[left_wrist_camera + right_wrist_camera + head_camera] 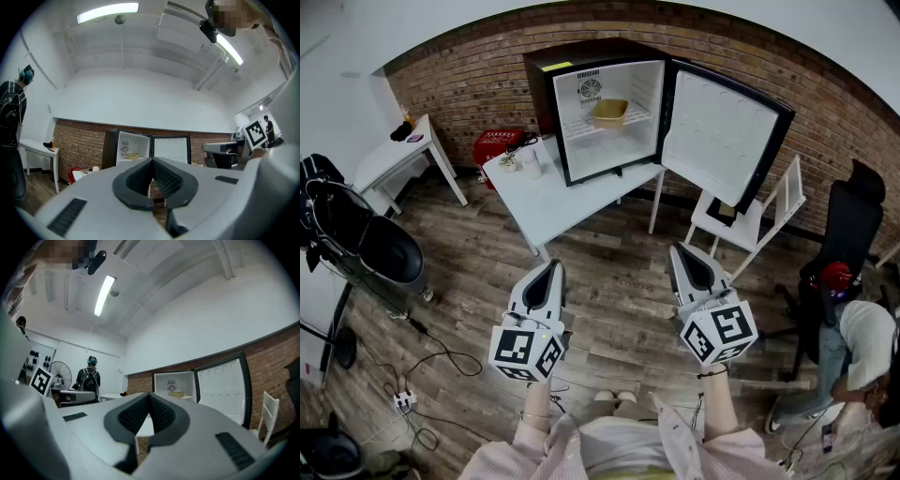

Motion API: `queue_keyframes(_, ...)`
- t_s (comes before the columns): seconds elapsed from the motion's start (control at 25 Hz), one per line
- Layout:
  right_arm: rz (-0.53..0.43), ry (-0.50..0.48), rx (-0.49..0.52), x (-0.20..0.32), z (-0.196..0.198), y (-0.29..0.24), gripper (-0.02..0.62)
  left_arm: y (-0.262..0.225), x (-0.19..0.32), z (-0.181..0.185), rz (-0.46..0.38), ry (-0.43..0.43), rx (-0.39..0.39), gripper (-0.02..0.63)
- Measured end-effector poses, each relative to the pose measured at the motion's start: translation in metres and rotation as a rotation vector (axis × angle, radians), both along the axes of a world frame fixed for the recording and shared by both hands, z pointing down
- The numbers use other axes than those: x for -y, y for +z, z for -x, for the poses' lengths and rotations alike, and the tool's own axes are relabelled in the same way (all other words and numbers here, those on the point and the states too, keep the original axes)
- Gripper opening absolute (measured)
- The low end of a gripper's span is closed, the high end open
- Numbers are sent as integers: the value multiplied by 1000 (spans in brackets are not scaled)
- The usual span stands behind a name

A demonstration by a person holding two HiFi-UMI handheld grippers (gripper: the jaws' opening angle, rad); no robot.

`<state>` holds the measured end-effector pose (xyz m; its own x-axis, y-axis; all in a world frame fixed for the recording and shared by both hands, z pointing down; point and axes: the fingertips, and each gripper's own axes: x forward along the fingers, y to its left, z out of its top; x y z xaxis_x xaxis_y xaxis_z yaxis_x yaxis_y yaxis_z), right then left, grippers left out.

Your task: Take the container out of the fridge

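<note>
Head view: shallow yellow plastic container (610, 112) on the shelf inside open black mini fridge (542, 94) on white bench (553, 206) | Left gripper view: left gripper (153, 159) jaws closed, empty | Right gripper view: right gripper (148, 395) jaws closed, empty

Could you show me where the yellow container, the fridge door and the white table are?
container (610, 113), head view, on its front wall.
fridge door (719, 136), head view, middle of its white inner panel.
white table (553, 202), head view, bare part of its top.
</note>
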<state>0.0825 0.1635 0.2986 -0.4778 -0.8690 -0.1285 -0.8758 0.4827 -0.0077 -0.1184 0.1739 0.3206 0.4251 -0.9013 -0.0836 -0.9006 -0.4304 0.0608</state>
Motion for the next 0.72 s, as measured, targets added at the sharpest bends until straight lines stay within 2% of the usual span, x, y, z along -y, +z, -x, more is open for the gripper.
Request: queue_keyframes(0.72, 40, -7, 4, 5, -31, 26, 6, 12, -10, -30, 22, -31, -9, -8)
